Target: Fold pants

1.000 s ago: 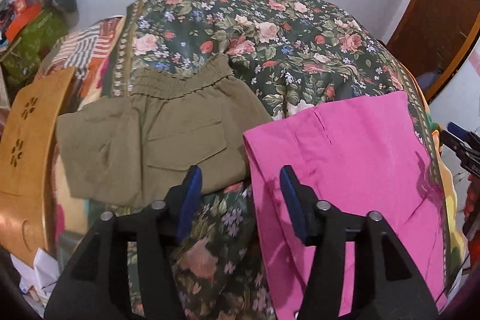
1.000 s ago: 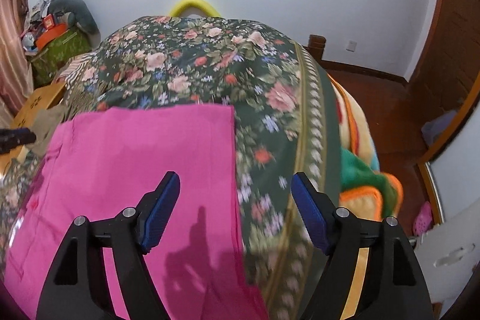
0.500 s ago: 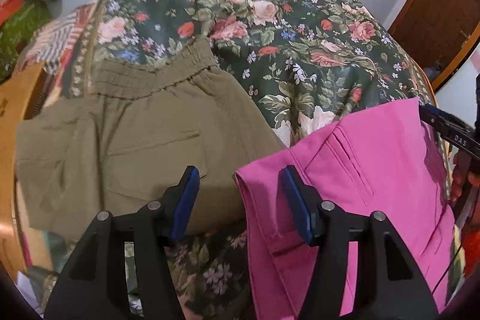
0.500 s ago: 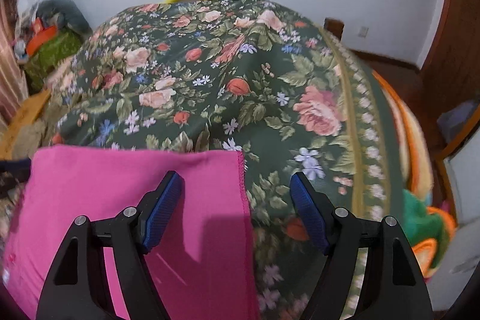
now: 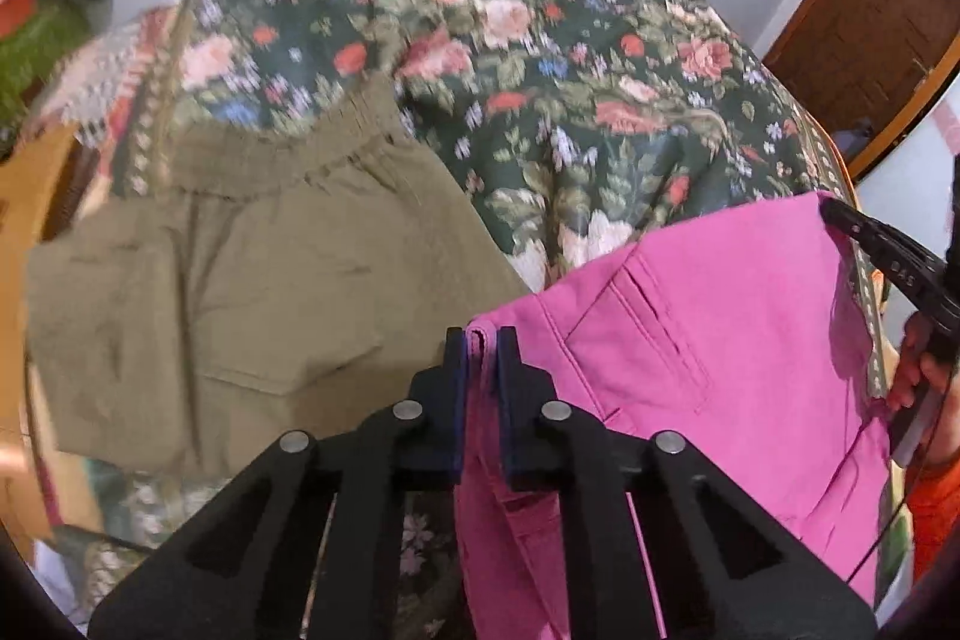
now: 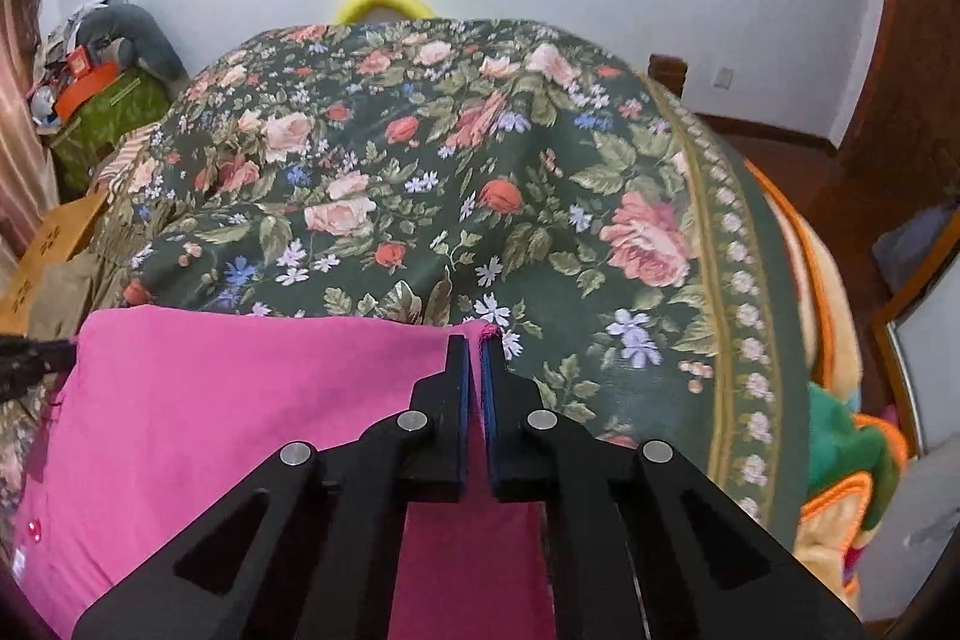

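The pink pants (image 5: 708, 316) lie on the floral bedspread (image 5: 540, 58). My left gripper (image 5: 482, 340) is shut on their near-left corner, with pink fabric pinched between the blue pads. In the right wrist view the pink pants (image 6: 240, 418) fill the lower left, and my right gripper (image 6: 477, 349) is shut on their far right corner. The right gripper also shows in the left wrist view (image 5: 888, 262) at the pants' right edge.
Folded olive pants (image 5: 240, 274) lie left of the pink ones. The floral bedspread (image 6: 480, 160) stretches ahead. A wooden board (image 5: 18, 232) stands at the bed's left side. A colourful blanket (image 6: 840, 430) hangs off the right edge. Clutter (image 6: 102, 82) sits far left.
Both grippers moved forward over the pink pants and closed, the left on the near-left corner, the right on the far right corner.
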`<state>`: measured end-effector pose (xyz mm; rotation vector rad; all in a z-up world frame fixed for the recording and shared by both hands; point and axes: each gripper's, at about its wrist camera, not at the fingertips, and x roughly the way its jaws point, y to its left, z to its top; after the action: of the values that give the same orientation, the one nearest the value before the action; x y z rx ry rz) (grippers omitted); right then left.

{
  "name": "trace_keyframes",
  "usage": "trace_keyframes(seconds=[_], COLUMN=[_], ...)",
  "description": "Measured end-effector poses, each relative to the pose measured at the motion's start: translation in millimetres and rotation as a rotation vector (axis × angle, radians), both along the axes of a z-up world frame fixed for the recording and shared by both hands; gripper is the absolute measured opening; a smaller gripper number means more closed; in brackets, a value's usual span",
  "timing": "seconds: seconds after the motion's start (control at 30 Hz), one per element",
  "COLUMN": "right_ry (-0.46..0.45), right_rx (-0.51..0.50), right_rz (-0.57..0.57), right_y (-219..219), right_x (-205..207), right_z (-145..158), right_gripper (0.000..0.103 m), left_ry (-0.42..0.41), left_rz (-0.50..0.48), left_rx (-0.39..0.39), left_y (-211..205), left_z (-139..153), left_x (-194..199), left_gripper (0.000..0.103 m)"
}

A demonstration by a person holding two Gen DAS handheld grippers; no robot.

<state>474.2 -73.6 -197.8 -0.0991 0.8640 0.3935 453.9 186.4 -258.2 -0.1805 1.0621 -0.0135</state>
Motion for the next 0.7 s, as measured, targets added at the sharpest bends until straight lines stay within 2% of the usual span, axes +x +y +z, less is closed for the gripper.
trace_keyframes(seconds=[0.13, 0.27, 0.43, 0.57, 0.7], right_ry=[-0.059, -0.142, -0.209, -0.231, -0.229], right_rx=[0.024, 0.044, 0.078, 0.099, 0.112], right_rz=[-0.035, -0.054, -0.056, -0.039, -0.024], right_y=[-12, -21, -35, -52, -66], right_x=[-5, -16, -40, -74, -109], right_z=[26, 66, 112, 131, 134], right_gripper=[0.003, 0.002, 0.002, 0.002, 0.002], left_ry=[-0.065, -0.165, -0.249, -0.276, -0.291], left_rz=[0.001, -0.024, -0.057, -0.071, -0.088], left_rx=[0.015, 0.108, 0.169, 0.2, 0.241], left_y=[-1, -20, -39, -51, -60], left_z=[35, 81, 127, 141, 144], left_x=[-7, -18, -41, -68, -102], left_gripper=[0.008, 0.008, 0.008, 0.007, 0.008])
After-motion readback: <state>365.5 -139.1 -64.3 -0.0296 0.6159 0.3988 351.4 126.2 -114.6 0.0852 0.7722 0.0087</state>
